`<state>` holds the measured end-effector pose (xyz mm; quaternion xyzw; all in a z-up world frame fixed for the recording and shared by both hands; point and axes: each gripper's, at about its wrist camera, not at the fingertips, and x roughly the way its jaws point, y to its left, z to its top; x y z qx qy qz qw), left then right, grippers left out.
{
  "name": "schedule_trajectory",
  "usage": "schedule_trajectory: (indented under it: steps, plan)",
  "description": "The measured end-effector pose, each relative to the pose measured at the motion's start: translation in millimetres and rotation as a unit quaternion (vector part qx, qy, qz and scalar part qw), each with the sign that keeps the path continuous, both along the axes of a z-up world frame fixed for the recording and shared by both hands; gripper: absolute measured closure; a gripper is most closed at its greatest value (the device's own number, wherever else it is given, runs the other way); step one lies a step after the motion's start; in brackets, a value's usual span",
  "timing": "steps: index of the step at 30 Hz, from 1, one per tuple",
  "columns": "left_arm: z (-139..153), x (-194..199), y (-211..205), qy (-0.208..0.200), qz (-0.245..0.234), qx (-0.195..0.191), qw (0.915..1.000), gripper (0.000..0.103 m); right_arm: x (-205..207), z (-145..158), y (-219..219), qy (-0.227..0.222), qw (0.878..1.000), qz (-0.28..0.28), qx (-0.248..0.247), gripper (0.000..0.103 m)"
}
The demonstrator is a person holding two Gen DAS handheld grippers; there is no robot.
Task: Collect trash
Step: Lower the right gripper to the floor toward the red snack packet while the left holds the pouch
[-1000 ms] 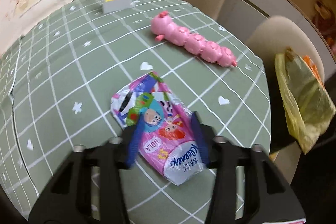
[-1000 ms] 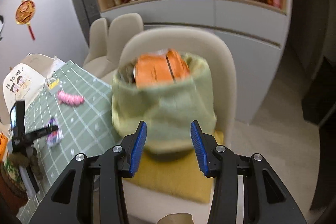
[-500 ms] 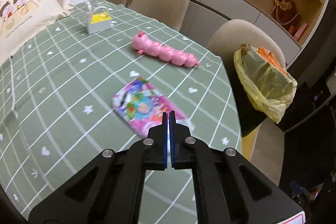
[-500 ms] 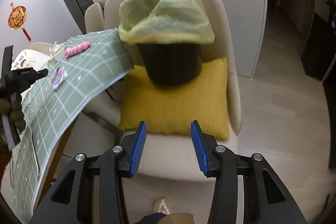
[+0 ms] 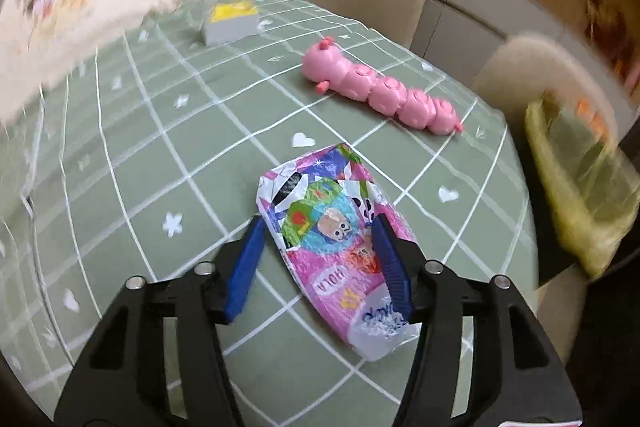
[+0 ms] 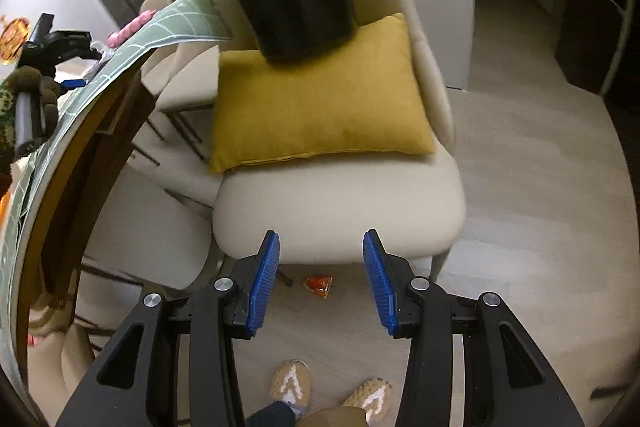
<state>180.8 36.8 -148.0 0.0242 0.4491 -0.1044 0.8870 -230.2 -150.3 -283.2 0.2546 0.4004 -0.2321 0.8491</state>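
We cannot read the blurred print on the white bag [image 5: 68,23] at the table's far corner. The yellow bin liner [image 5: 580,187] smears, its contents indistinct, cut by the frame edge.

The green checked table [image 5: 132,131] carries a tissue packet [image 5: 332,235] at lower centre, a pink caterpillar toy [image 5: 380,95] upper right, a yellow-topped box [image 5: 232,21] upper left — an orange wrapper [image 6: 318,285] lies on the floor [image 6: 540,187].

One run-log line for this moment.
left gripper: open around tissue packet | right gripper: open, empty, above orange wrapper on floor
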Motion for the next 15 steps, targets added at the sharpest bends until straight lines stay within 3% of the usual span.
schedule_trajectory:
  steps: [1, 2, 8, 15]
  plan:
    - [-0.9, -2.3, -5.1, -0.006, -0.009, 0.012, 0.9999, 0.090, -2.7, 3.8, 4.1, 0.001, 1.000, -0.010, -0.002, 0.062]
    - [-1.1, -6.2, -10.5, -0.009, -0.021, 0.021, 0.9995, 0.100, -4.7, 8.7, 6.5, -0.002, 1.000, -0.015, -0.004, 0.061]
    - [11.2, -41.6, -19.1, 0.014, -0.098, -0.028, 0.9947, 0.102, -17.7, 25.7, 17.7, -0.003, 0.999, -0.030, -0.018, 0.062]
    - [47.8, -126.0, -15.9, 0.022, -0.173, -0.120, 0.9773, 0.102, -30.0, 31.6, 7.7, 0.011, 0.998, -0.016, -0.058, 0.061]
